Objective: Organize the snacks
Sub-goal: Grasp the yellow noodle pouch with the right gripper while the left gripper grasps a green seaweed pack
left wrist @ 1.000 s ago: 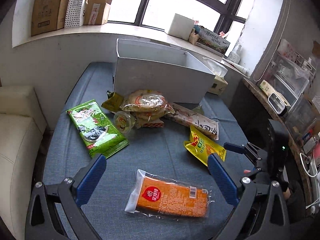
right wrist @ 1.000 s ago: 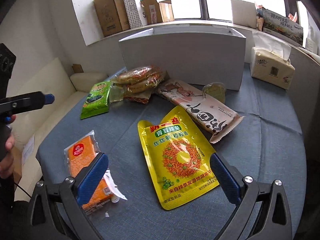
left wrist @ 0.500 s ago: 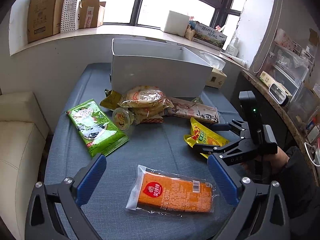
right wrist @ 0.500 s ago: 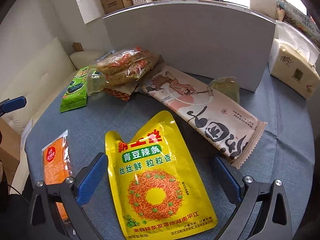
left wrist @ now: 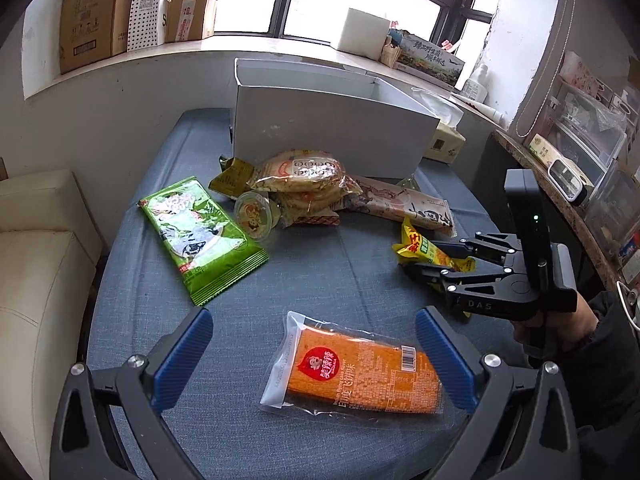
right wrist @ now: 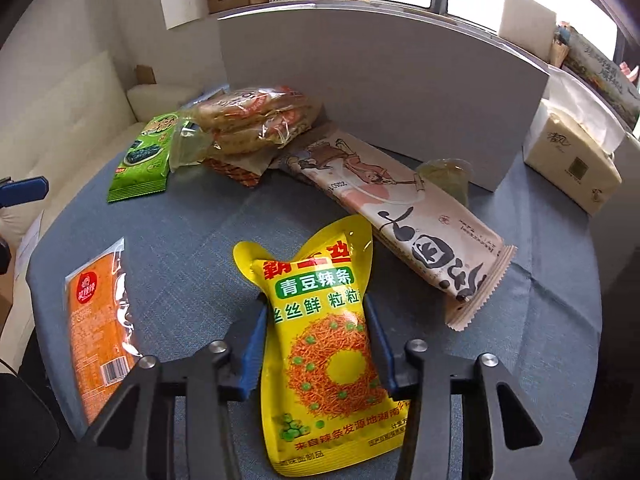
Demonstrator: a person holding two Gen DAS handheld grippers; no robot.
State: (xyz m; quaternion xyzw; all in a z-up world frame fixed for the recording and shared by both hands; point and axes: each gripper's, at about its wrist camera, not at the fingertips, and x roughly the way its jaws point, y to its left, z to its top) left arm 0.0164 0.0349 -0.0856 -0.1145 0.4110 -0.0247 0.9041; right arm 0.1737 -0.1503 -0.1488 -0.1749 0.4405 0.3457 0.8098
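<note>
My right gripper [right wrist: 316, 312] is shut on the yellow snack pouch [right wrist: 324, 340], squeezing its sides on the blue cloth; it shows in the left wrist view [left wrist: 430, 258] too. My left gripper [left wrist: 312, 340] is open and empty, just above the orange snack pack [left wrist: 360, 372]. A green packet [left wrist: 200, 236], a stack of round crackers [left wrist: 300, 180], a jelly cup [left wrist: 256, 216] and a long beige packet [left wrist: 400, 208] lie in front of the open white box [left wrist: 332, 128].
A tissue box [right wrist: 572, 160] stands right of the white box. A cream sofa [left wrist: 36, 280] is on the left, a cluttered shelf [left wrist: 580, 168] on the right, and cardboard boxes [left wrist: 100, 8] on the windowsill.
My right gripper has moved in over the yellow pouch and shut on it, crumpling its sides. My left gripper stays open above the orange pack.
</note>
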